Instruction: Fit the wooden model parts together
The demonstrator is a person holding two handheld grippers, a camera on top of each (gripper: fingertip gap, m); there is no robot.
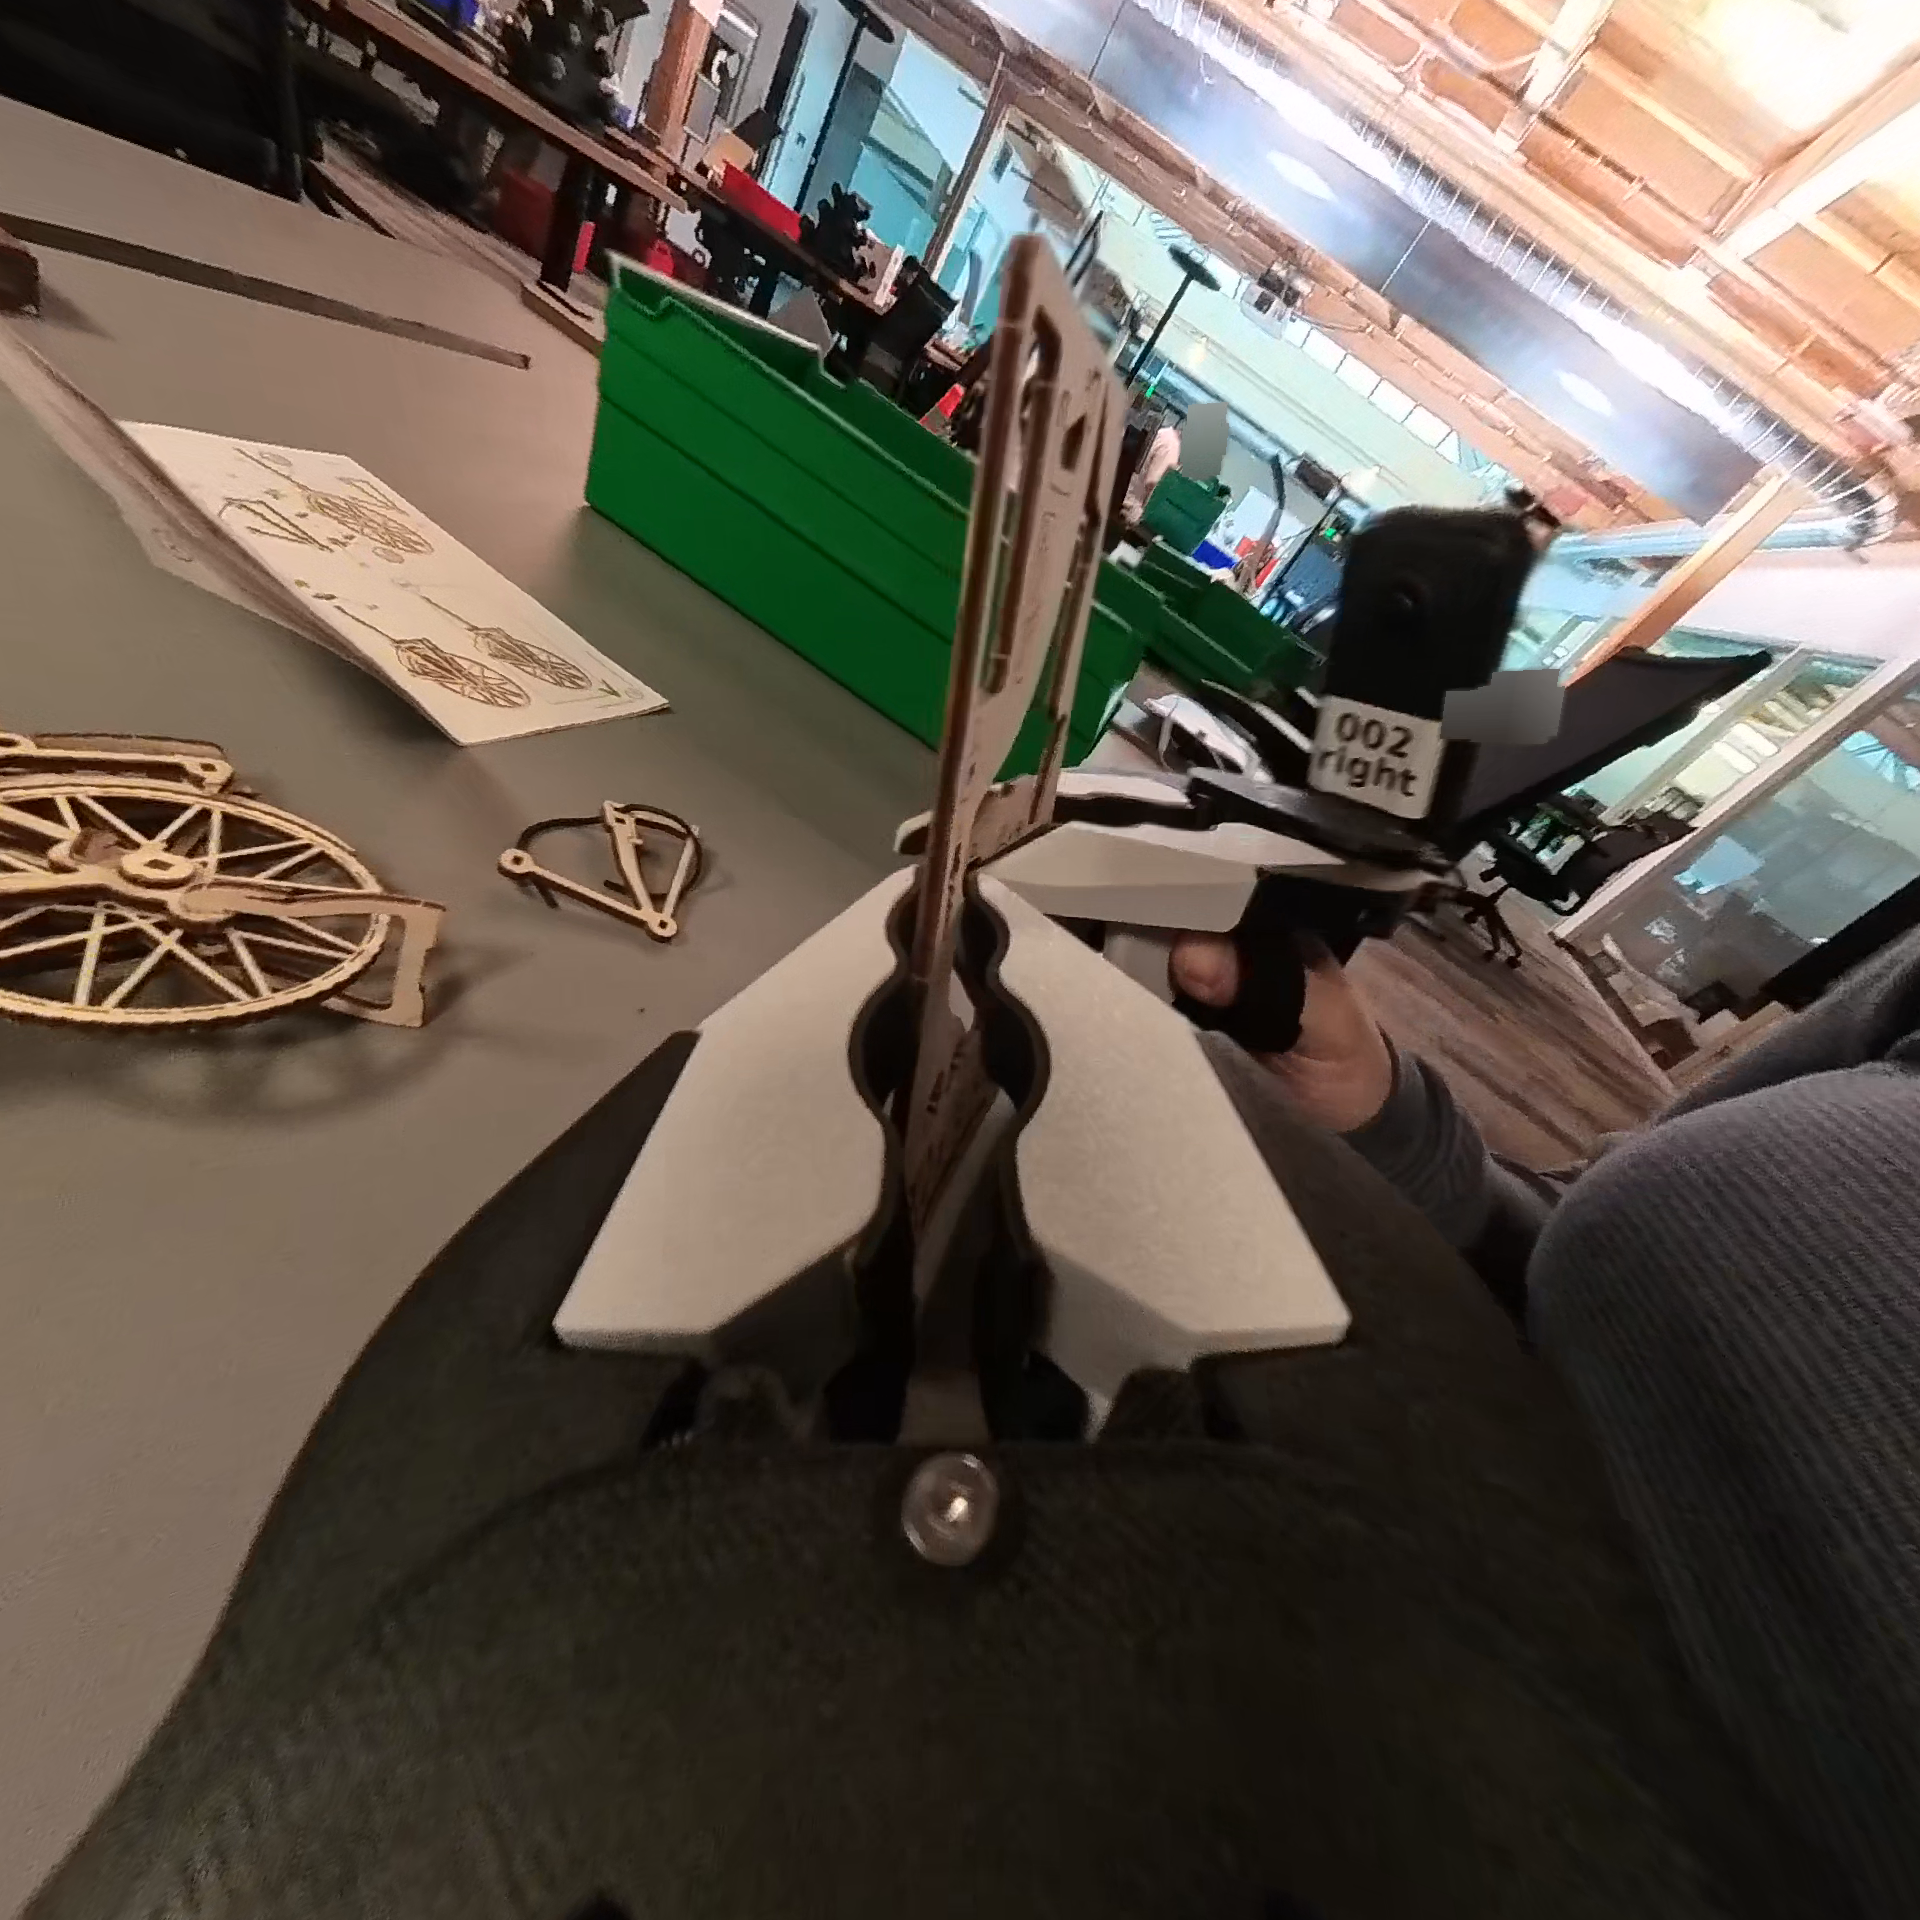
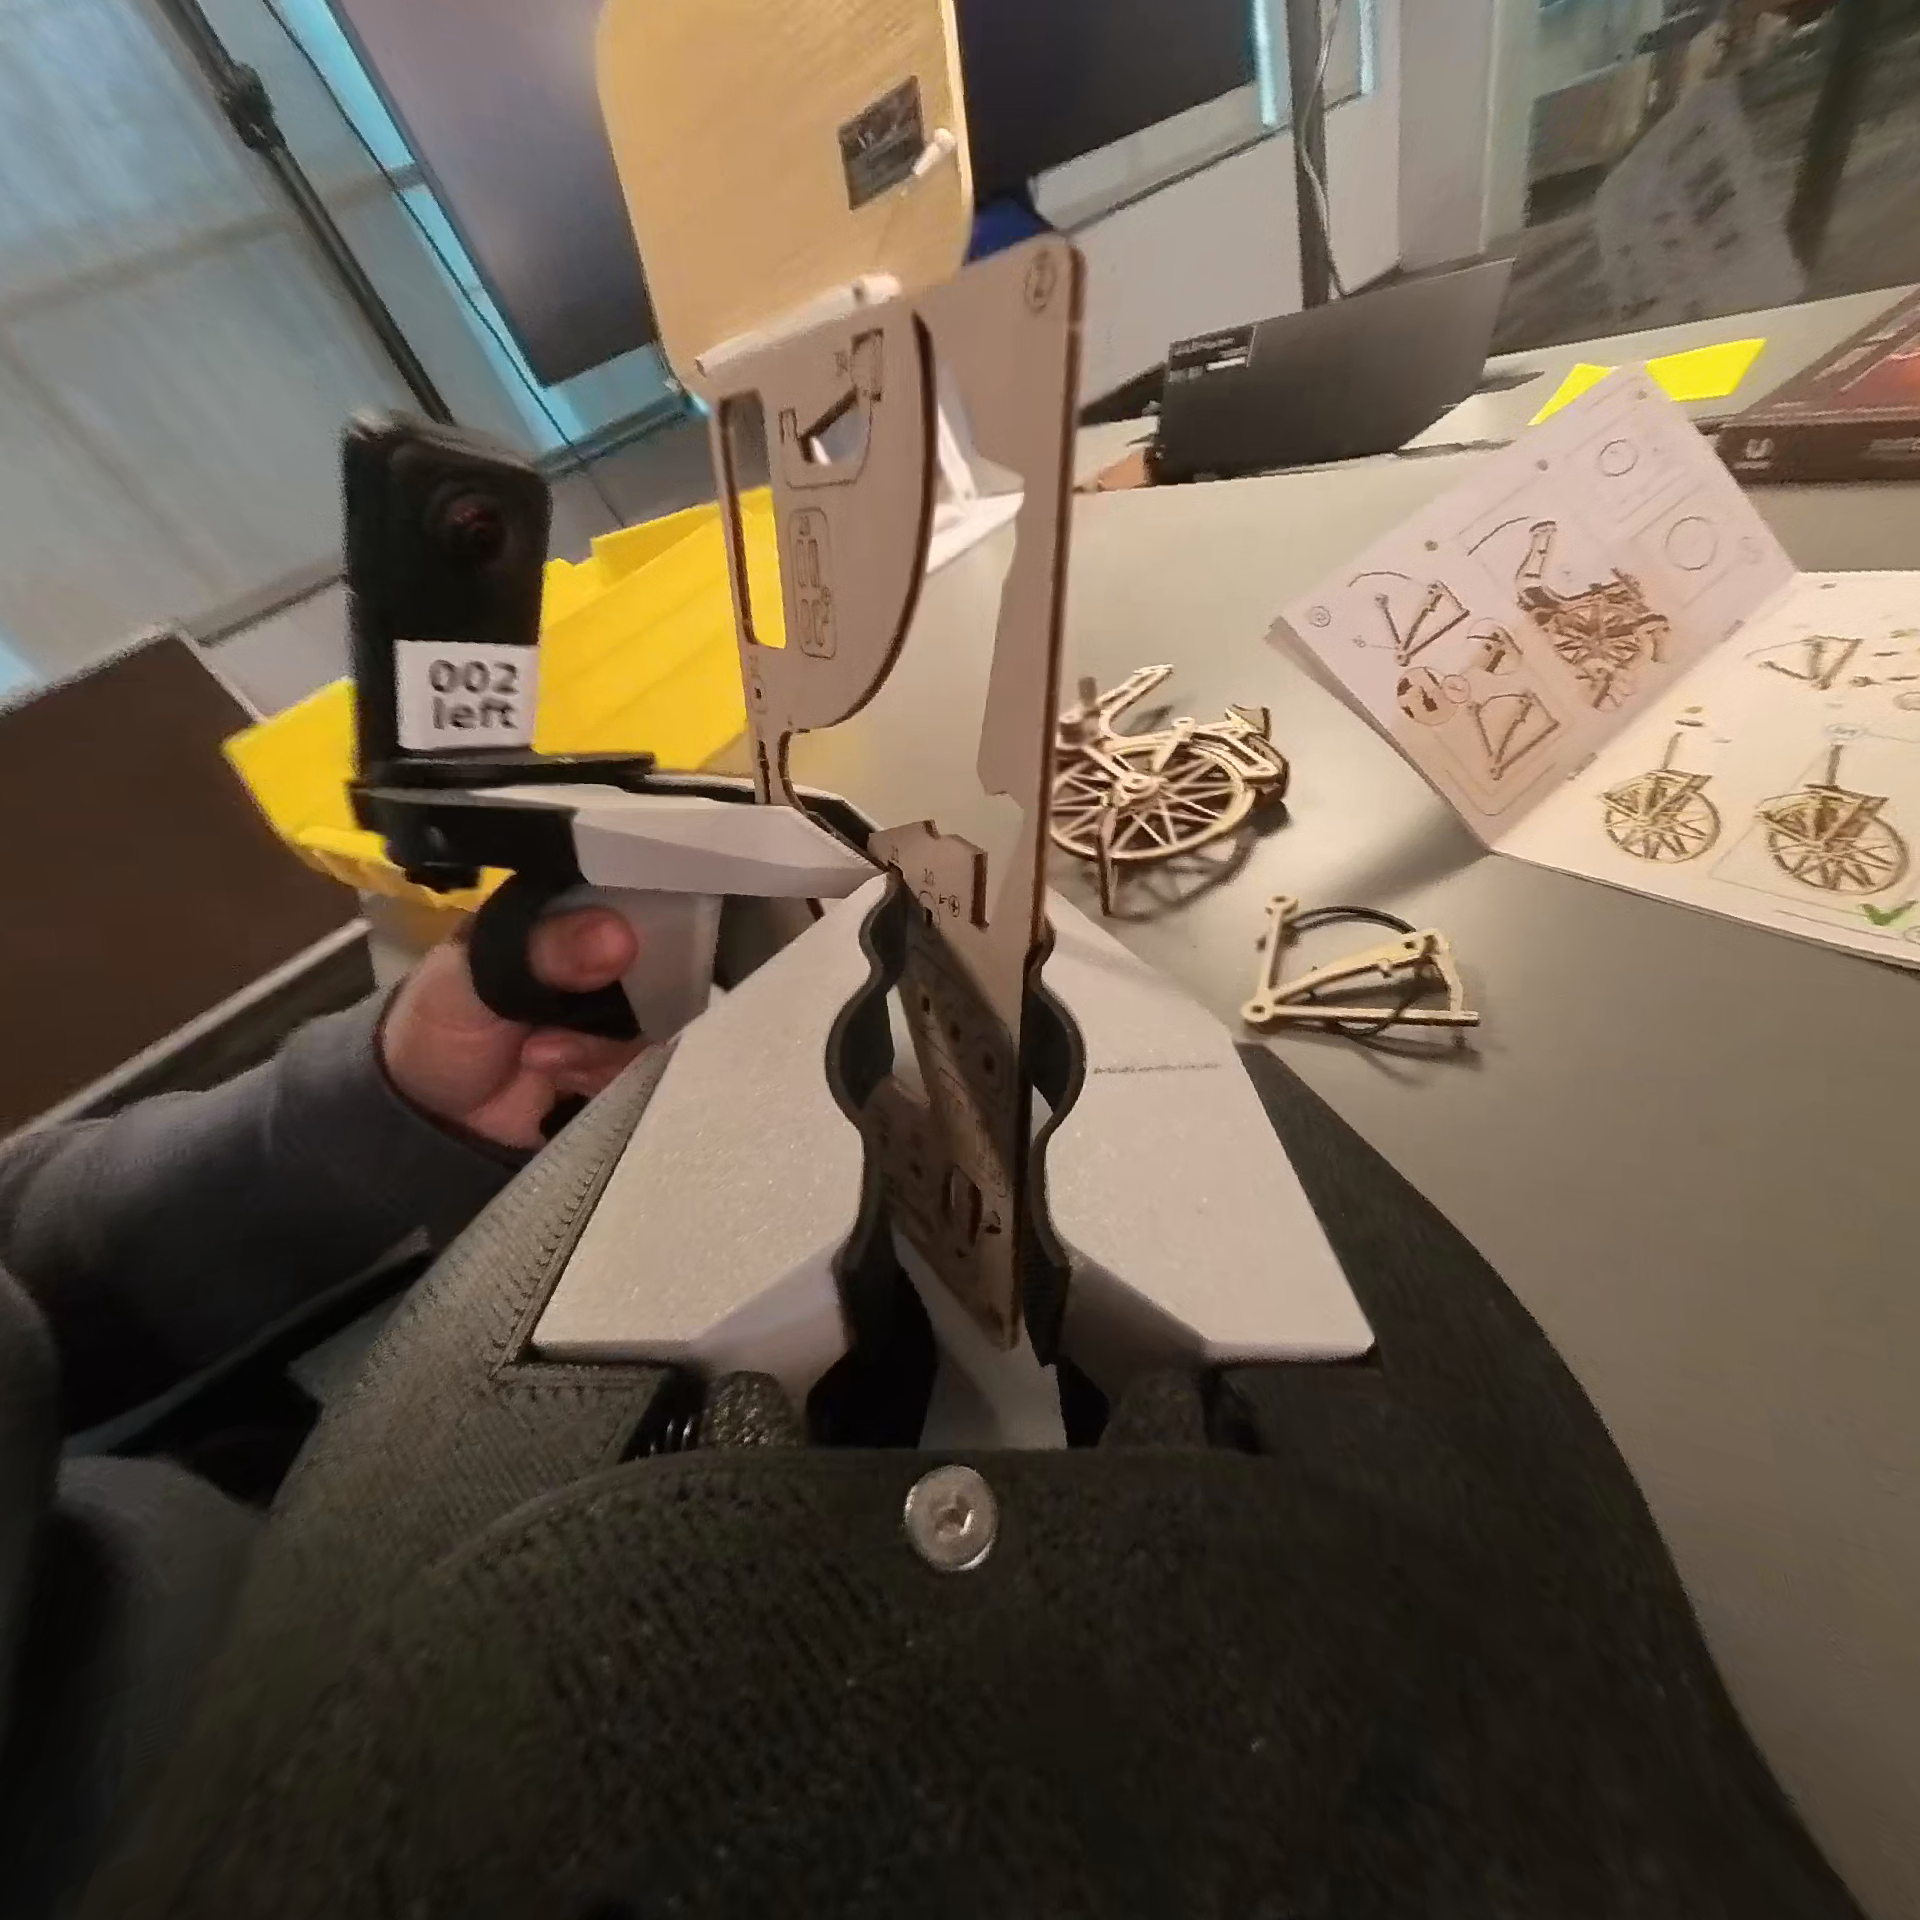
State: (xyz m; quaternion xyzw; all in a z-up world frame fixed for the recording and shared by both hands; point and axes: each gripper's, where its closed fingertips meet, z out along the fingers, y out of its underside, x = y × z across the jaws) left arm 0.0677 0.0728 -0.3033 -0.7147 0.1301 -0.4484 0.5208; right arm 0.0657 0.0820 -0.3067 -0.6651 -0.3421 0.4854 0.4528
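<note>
A laser-cut wooden parts sheet (image 1: 1039, 499) stands upright in the air, edge-on in the left wrist view and broadside in the right wrist view (image 2: 862, 582). My left gripper (image 1: 940, 904) is shut on its lower part. My right gripper (image 2: 961, 914) is shut on the same sheet from the opposite side. Each shows in the other's view, the right gripper (image 1: 987, 842) and the left gripper (image 2: 868, 862), with tips meeting at the sheet. A wooden spoked-wheel assembly (image 1: 156, 904) (image 2: 1153, 800) and a small triangular wooden part with a black band (image 1: 613, 862) (image 2: 1361, 977) lie on the grey table (image 1: 312, 1195).
An open instruction booklet (image 1: 416, 592) (image 2: 1621, 707) lies beyond the parts. Green bins (image 1: 790, 520) stand at the table's far edge. Yellow bins (image 2: 623, 644), a laptop (image 2: 1340, 374) and a dark box (image 2: 1849, 416) sit farther off. A person's hands hold both gripper handles.
</note>
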